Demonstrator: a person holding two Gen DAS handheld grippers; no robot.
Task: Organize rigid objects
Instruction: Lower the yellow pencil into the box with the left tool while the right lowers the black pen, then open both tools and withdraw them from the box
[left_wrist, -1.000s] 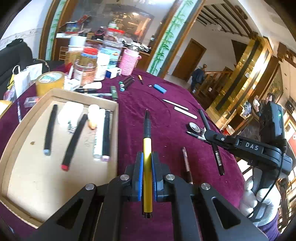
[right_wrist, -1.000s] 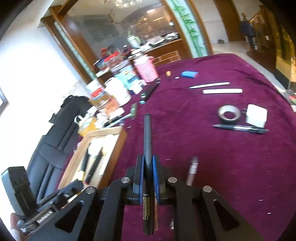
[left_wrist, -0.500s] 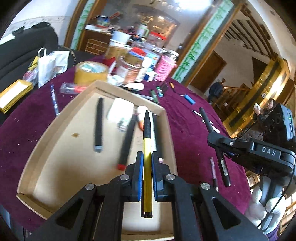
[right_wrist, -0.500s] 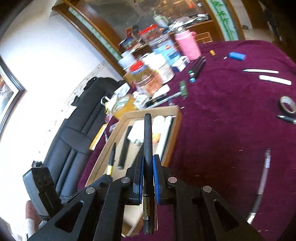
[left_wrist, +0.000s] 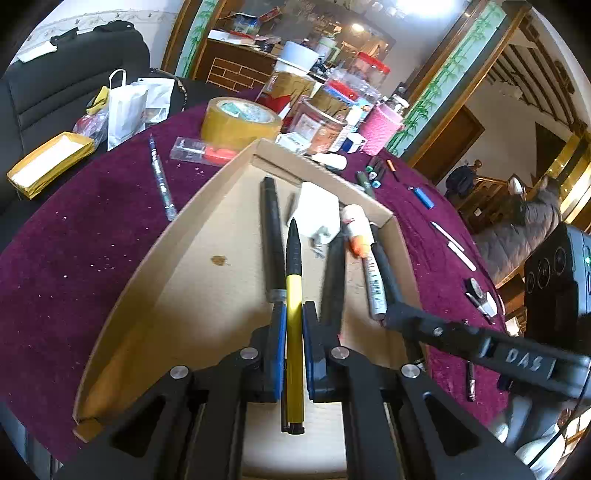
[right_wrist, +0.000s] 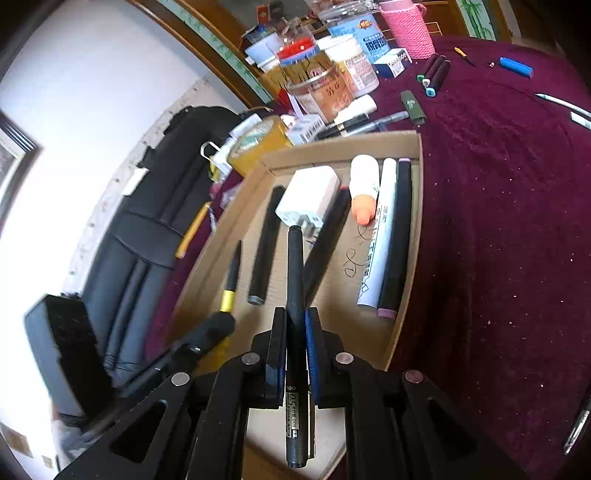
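My left gripper (left_wrist: 293, 310) is shut on a yellow pen (left_wrist: 294, 332) with a black tip and hovers over the cardboard tray (left_wrist: 147, 266). My right gripper (right_wrist: 295, 317) is shut on a black gel pen (right_wrist: 295, 280) and is also above the tray (right_wrist: 419, 206). On the tray floor lie a black marker (left_wrist: 271, 236), a white charger (right_wrist: 308, 199), a white bottle with an orange end (right_wrist: 364, 188), a white marker (right_wrist: 378, 236) and further dark markers. Each gripper shows in the other's view: the right gripper (left_wrist: 406, 317) to the right, the left gripper (right_wrist: 218, 326) blurred to the left.
The tray rests on a maroon cloth (right_wrist: 498, 221) strewn with loose pens, a blue lighter (left_wrist: 423, 197) and markers (right_wrist: 434, 75). A tape roll (left_wrist: 240, 118), jars and a pink knitted cup (left_wrist: 380, 127) crowd the far side. A black chair (right_wrist: 122, 240) stands at the left.
Both grippers have swung left from over the bare cloth to above the tray and come lower, each still holding its pen.
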